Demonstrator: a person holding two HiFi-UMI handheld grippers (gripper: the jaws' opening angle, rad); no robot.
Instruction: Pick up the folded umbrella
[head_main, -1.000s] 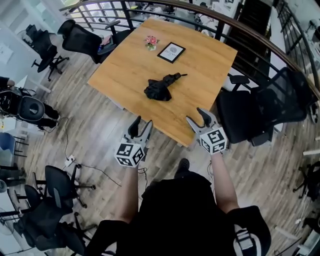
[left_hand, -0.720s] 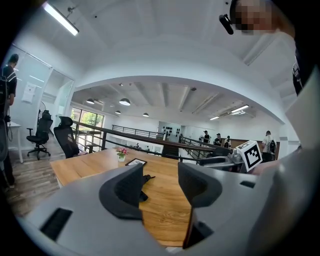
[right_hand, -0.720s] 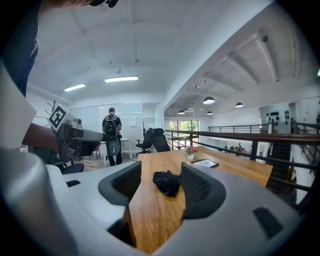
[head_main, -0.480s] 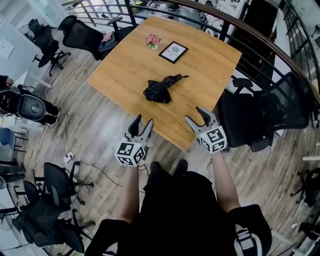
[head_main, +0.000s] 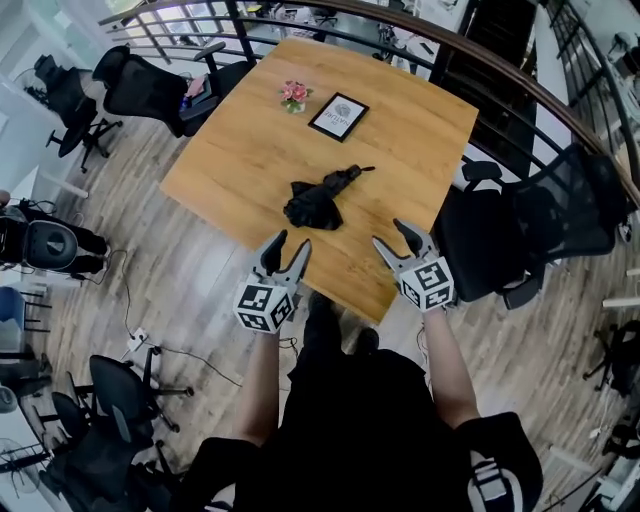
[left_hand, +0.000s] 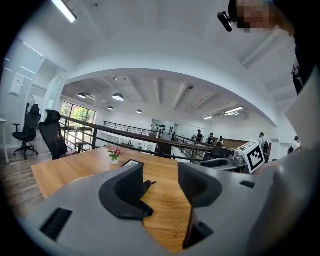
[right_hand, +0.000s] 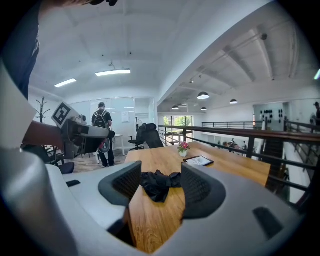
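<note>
The left gripper (head_main: 292, 240) and right gripper (head_main: 389, 232) are advancing over the worktop (head_main: 400, 120) edge toward the folded umbrella (head_main: 315, 200) at frame centre, all 4 fingers spread and pinching nothing; the grasp is probably coming soon.

Folded umbrella (head_main: 316, 201): black, fabric loosely bunched and crumpled, not tightly rolled. Lies flat on wooden table (head_main: 400, 130), near edge closest to me. Slim handle end sticks out up-right in my head view. Untouched.
</note>
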